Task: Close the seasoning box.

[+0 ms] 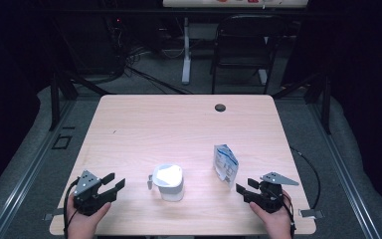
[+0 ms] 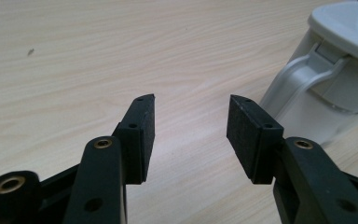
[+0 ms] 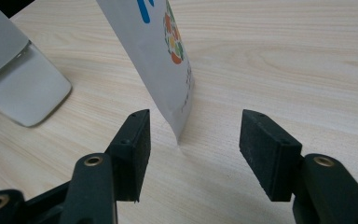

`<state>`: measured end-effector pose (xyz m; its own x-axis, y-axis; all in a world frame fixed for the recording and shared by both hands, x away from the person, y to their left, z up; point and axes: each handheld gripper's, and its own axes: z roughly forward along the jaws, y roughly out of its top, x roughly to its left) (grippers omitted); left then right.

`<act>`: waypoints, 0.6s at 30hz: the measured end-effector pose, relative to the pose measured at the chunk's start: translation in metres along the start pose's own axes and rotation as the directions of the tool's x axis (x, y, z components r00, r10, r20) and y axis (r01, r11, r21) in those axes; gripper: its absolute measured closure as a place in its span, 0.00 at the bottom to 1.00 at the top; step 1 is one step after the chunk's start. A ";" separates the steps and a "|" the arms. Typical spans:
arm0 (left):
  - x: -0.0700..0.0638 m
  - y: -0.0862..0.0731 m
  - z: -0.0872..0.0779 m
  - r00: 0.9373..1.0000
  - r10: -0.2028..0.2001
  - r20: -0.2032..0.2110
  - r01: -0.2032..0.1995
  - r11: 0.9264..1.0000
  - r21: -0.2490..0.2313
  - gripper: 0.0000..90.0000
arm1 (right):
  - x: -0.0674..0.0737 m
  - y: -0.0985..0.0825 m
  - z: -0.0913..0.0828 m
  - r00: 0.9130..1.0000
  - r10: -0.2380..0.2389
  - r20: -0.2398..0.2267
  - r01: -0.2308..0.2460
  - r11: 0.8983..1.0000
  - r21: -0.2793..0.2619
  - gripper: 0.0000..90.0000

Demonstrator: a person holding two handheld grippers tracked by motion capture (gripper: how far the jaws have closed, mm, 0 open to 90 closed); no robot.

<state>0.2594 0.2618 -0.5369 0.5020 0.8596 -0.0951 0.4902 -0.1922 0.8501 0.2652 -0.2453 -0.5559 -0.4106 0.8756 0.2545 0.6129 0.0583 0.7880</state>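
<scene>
A white lidded jug (image 1: 168, 181) with a side handle stands near the table's front middle; in the left gripper view the jug (image 2: 326, 79) fills the upper right, its handle facing me. To its right stands a blue-and-white printed pouch (image 1: 225, 163), whose lower corner (image 3: 168, 70) rises just beyond the right jaws. My left gripper (image 1: 114, 183) rests at the front left, open, nothing between its jaws (image 2: 191, 135). At the front right, my right gripper (image 1: 243, 186) is open too, pointing at the pouch without touching it (image 3: 195, 149).
The light wooden table (image 1: 179, 124) has a round cable hole (image 1: 220, 107) near its far edge. Behind it stand a dark chair (image 1: 243, 45) and a white desk leg (image 1: 186, 50). Dark floor with cables surrounds the table.
</scene>
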 end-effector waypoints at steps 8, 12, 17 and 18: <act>0.003 -0.011 0.006 1.000 -0.014 0.003 0.014 1.000 0.018 0.55 | 0.000 -0.004 0.002 1.000 -0.024 0.005 0.024 1.000 0.004 0.49; 0.003 -0.016 0.009 1.000 -0.008 0.015 0.008 0.999 0.033 0.54 | 0.001 -0.006 0.004 0.999 -0.040 0.004 0.040 0.999 0.008 0.49; 0.003 -0.019 0.012 0.999 0.032 0.021 -0.033 0.998 0.051 0.56 | 0.000 -0.007 0.005 0.999 -0.042 0.008 0.041 0.999 0.003 0.49; 0.004 -0.020 0.012 0.999 0.029 0.022 -0.031 0.998 0.056 0.56 | 0.000 -0.007 0.006 0.999 -0.041 0.010 0.041 0.999 0.001 0.48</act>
<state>0.2602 0.2630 -0.5608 0.5317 0.8430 -0.0814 0.5136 -0.2445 0.8224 0.2648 -0.2428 -0.5644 -0.4287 0.8772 0.2160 0.5962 0.0951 0.7972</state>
